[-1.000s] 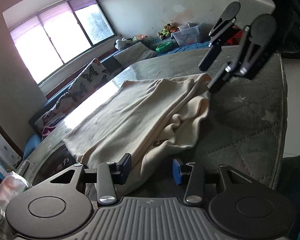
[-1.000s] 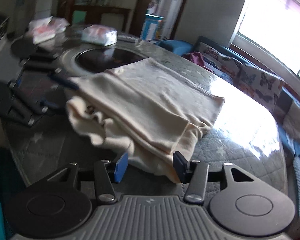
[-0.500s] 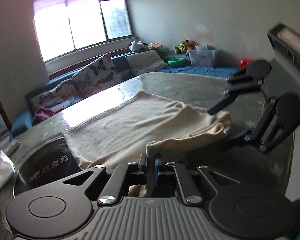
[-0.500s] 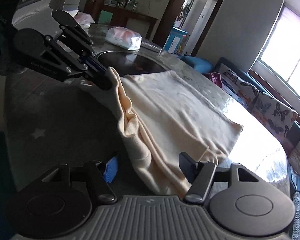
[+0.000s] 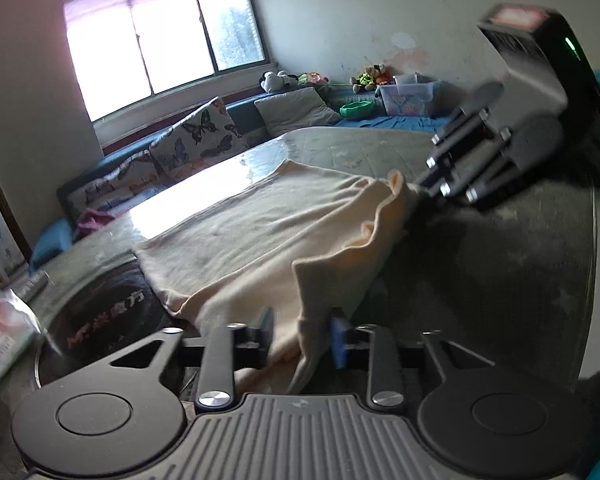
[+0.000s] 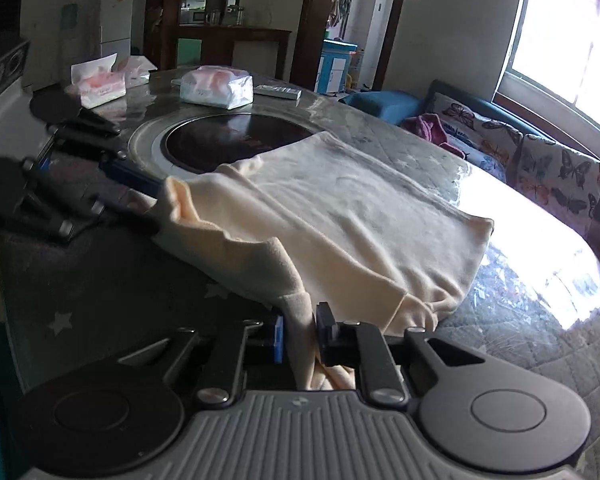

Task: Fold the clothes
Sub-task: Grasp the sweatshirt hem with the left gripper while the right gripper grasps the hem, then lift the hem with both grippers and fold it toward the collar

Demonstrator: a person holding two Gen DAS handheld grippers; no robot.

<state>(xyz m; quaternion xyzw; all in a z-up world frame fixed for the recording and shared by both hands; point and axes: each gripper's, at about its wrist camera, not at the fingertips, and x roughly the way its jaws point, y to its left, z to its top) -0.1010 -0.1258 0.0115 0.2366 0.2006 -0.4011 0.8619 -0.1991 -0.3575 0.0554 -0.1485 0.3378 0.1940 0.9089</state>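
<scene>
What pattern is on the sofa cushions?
Butterflies on the cushions, clearest in the right wrist view.

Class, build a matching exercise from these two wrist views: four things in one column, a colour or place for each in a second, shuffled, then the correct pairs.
Things
1. garment
2. tissue pack
3. butterfly cushion
4. plastic bowl

Descriptions
A. green, on the blue bedding by the far wall
B. cream, spread across the table
C. propped under the window
D. beyond the dark round inset in the table

Pairs: 1-B, 2-D, 3-C, 4-A
</scene>
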